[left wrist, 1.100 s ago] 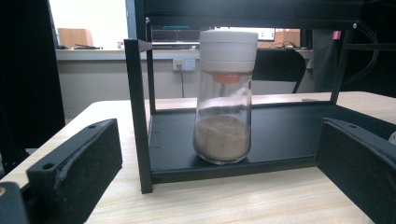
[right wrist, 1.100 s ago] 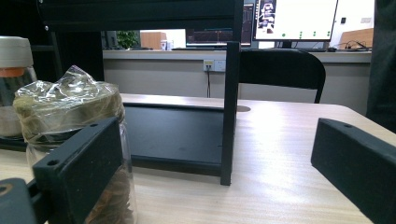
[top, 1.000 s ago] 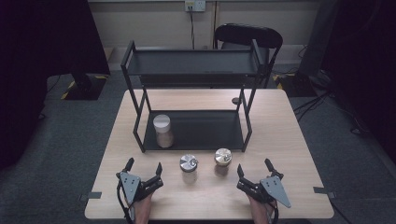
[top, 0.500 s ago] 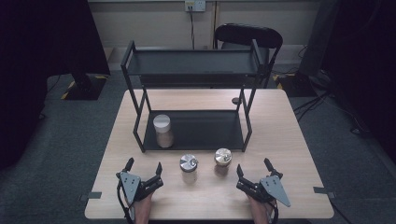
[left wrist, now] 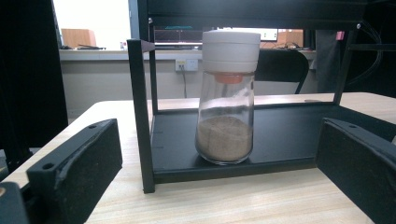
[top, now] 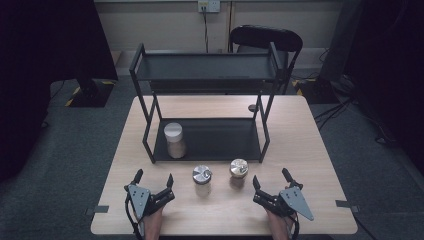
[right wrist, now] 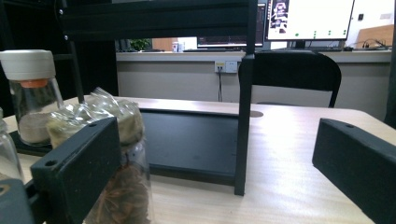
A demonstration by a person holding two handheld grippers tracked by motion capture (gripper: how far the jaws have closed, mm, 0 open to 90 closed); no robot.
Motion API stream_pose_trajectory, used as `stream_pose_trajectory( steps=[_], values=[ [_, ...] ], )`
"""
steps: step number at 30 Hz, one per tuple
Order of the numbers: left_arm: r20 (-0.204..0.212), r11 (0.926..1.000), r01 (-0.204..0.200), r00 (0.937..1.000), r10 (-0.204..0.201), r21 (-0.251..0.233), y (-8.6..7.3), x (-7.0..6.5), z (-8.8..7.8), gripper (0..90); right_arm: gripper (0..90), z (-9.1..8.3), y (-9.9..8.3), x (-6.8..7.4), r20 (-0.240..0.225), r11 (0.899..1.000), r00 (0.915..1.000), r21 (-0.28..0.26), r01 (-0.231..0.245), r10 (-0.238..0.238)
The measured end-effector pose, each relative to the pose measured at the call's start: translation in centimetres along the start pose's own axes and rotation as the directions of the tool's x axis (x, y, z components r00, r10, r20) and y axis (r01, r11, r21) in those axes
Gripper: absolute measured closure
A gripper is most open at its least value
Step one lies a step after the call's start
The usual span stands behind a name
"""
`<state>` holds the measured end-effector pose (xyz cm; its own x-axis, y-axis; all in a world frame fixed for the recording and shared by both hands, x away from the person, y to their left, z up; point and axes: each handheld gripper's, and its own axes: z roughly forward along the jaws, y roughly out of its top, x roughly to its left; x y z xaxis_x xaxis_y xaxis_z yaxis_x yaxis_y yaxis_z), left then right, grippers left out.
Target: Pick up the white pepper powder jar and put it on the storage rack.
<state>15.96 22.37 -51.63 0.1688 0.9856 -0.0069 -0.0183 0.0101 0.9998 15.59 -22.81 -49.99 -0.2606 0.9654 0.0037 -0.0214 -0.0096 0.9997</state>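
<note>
My left gripper (top: 153, 181) has its jaws spread wide with nothing between them, and my right gripper (top: 270, 183) is the same: apart and empty. Both rest near my edge of the table (top: 320, 150), well apart from each other. Against the pictures from a second and half a second ago, almost nothing has changed; both grippers sit where they sat, and no jar has shifted. I judge from that that the work has not started and I am poised before a first reach.

Between my grippers, just ahead of them, stand two jars on the bare wood: the metal-lidded jar (top: 202, 179) nearer my left and the foil-topped jar (top: 238, 173) nearer my right. In the right gripper view the foil-topped jar (right wrist: 116, 177) stands close behind my left-hand jaw, not between the jaws.

Farther out is the black rack (top: 210, 145), its lower shelf holding the white-capped jar (top: 175, 140) at the left end. The left gripper view looks straight at that jar (left wrist: 226, 100), upright and part full of brown powder. The upper shelf looks bare.

The two loose jars are most likely my next targets, one for each gripper, probably bound for the rack.
</note>
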Motion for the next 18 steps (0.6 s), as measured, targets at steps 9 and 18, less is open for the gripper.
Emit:
stream_pose_trajectory(
  steps=[9, 18],
  values=[
    [-0.001, 1.0, 0.0, 1.0, 0.0, 0.0, 0.0, 0.0, 0.0, 0.1, 0.8, 0.0, 0.6, 0.3, -0.018, 1.0, 0.9998, 0.002, -0.001, 0.001],
    [-0.004, 1.0, -0.001, 1.0, 0.001, 0.0, 0.0, -0.1, 0.0, 0.1, 0.5, -0.3, 1.2, 0.5, -0.047, 1.0, 0.9989, -0.002, 0.007, -0.007]
  ],
)
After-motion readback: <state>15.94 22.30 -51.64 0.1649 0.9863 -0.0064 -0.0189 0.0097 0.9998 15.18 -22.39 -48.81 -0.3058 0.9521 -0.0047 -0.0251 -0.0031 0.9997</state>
